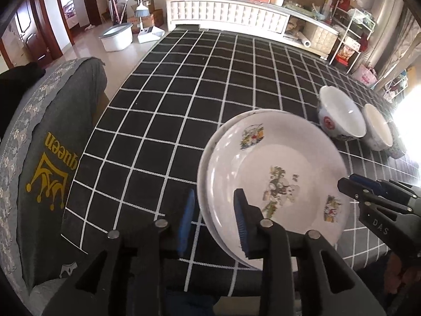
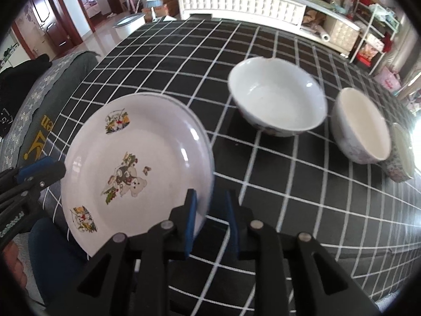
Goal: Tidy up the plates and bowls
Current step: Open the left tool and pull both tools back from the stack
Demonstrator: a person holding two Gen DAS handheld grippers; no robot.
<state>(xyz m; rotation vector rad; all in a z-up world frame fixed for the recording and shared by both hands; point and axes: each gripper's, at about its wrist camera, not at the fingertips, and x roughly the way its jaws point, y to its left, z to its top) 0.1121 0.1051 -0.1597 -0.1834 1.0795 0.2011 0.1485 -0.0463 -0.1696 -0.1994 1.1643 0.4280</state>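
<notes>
- The plates [image 2: 136, 163] sit one on top of the other, on the near left part of the table [image 2: 263, 52].
- The big bowl [image 2: 276, 100] is behind them, to the right.
- The smaller bowl [image 2: 360, 129] is just right of it.
- The cup [image 2: 400, 155] is furthest right, touching the smaller bowl.
- The chair [image 1: 52, 158] is left of the table.

We see bright daylight blowing out the right edge, fisheye bending the black white-gridded tablecloth [image 1: 184, 100], slight motion blur.
</notes>
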